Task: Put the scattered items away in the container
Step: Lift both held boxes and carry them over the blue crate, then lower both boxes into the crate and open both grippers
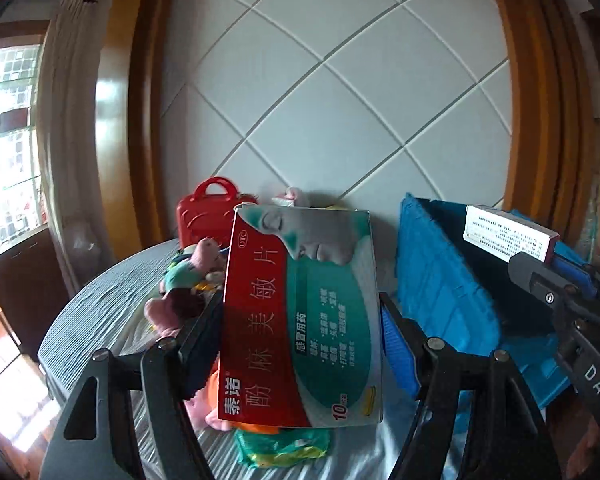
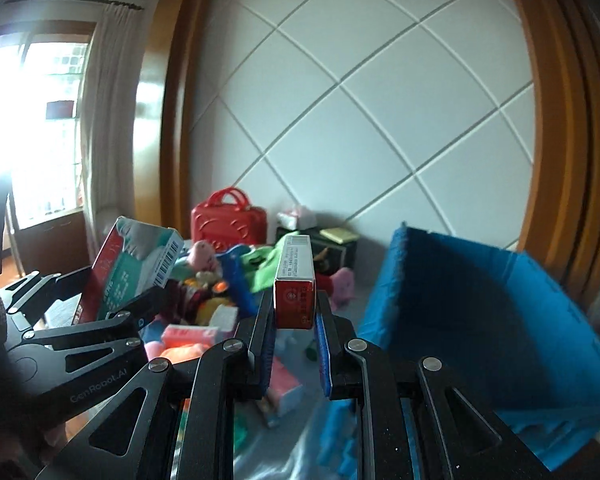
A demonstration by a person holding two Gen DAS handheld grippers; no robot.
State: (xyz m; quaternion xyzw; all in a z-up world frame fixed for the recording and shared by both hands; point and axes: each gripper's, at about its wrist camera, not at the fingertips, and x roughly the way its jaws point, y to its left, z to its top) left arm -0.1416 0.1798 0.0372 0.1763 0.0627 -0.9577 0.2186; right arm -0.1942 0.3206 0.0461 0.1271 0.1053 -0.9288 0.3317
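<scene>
My left gripper is shut on a flat red and teal medicine box, held upright well above the table. The same box and left gripper show at the left of the right wrist view. My right gripper is shut on a narrow red and white carton, its long side pointing away from me. That carton and the right gripper appear at the right of the left wrist view, over the rim of the blue crate. The crate stands to the right, and what shows of its inside is dark and bare.
A heap of plush toys, tissue packs and green cloth covers the round grey-clothed table. A red toy suitcase and a black box with yellow notes stand against the white quilted wall behind.
</scene>
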